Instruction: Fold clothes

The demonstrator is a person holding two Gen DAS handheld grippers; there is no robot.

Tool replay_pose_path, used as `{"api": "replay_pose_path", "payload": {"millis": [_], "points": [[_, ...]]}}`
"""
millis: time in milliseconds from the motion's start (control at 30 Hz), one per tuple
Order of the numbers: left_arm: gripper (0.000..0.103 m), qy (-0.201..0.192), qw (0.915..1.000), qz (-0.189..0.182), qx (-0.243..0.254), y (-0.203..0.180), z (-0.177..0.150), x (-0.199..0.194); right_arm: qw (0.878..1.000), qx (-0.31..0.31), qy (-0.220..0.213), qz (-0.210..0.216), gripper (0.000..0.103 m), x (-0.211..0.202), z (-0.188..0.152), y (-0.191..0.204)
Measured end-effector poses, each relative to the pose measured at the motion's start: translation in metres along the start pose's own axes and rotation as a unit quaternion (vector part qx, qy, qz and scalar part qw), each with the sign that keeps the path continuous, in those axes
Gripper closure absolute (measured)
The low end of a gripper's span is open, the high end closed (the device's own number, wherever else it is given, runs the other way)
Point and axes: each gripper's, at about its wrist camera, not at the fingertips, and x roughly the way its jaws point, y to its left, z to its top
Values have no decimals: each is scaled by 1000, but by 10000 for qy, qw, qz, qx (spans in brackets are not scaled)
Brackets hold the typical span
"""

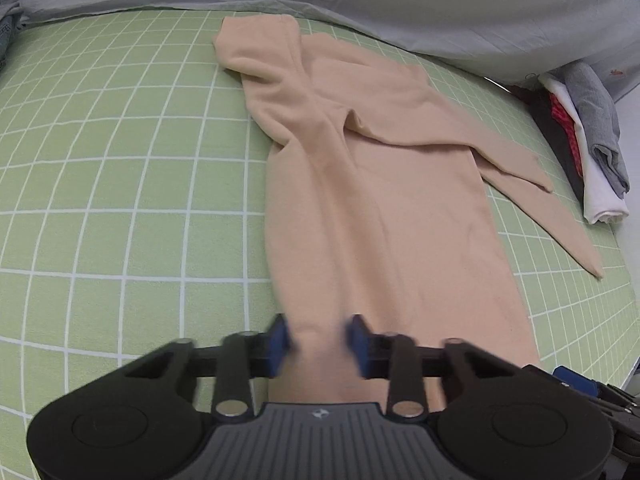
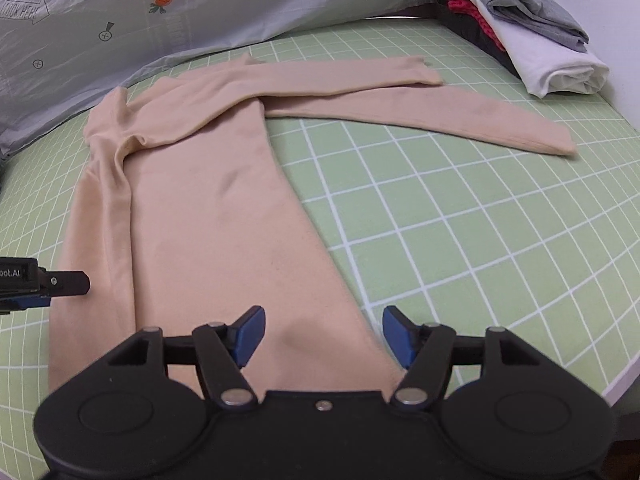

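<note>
Spreading wide at frame bottom, both the left gripper (image 1: 318,344) and right gripper (image 2: 323,336) are held empty over the beige top's (image 2: 208,216) hem; gripping it is called for next.

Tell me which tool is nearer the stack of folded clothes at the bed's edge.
Right. The right tool sits at the beige top's hem on the side toward the stack of folded clothes; the left tool is at the hem's far side.

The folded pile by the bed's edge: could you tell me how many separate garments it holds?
4 visible: a grey garment on top, a white one beneath it, a red one peeking out behind, and a dark one at the bottom. More may be hidden inside.
</note>
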Motion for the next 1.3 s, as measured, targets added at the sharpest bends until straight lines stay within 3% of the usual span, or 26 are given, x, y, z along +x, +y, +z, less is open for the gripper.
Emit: {"api": "replay_pose_path", "payload": {"millis": [100, 167, 300, 533, 667, 933, 1133, 1300], "points": [[98, -240, 9980, -170, -561, 21, -5, -12, 9998, -130, 66, -132, 36, 3, -4, 2], [98, -263, 9958, -79, -879, 40, -10, -15, 9994, -221, 102, -227, 36, 5, -7, 4], [92, -157, 9968, 118, -774, 47, -15, -13, 9992, -190, 131, -317, 33, 5, -7, 7], [41, -414, 9976, 463, -304, 37, 1, -28, 9994, -15, -15, -335, 30, 2, 8, 10], [27, -516, 9949, 862, -24, 34, 23, -26, 9992, 65, -170, -343, 19, 8, 29, 7], [25, -512, 9924, 1112, 158, 13, 85, 14, 9976, 268, -508, -382, 16, 35, 86, -13], [24, -573, 9899, 1276, 240, 11, 159, 57, 9920, 337, -984, -710, 16, 73, 166, -53], [23, -633, 9860, 1508, 323, 23, 213, 94, 9911, 492, -1011, -713, 16, 127, 230, -87]]}}
